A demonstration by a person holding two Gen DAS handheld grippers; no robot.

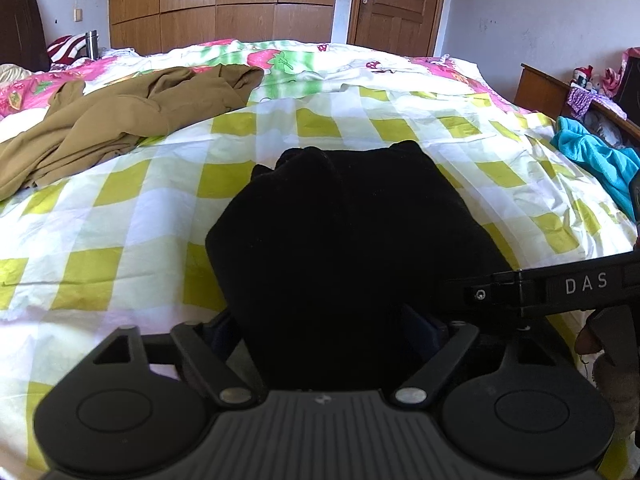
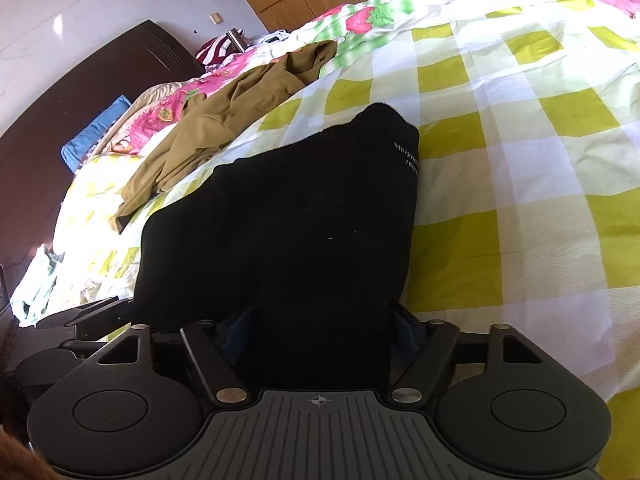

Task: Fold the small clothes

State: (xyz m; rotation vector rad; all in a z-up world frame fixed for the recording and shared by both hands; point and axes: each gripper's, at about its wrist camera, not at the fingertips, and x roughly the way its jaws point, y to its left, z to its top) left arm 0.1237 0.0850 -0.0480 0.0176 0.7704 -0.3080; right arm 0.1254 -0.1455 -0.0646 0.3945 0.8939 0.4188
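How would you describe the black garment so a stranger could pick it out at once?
Start at the bed's yellow-and-white checked sheet. The black garment lies at its near edge, gripped by the left tool and right tool. Unlike the crumpled olive-brown garment further back, it is plain black.

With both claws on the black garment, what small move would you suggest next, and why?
Probably carry the near edge forward over the far edge. The left claw and right claw both appear shut on the black knit garment, which is bunched on the green-checked bedsheet.
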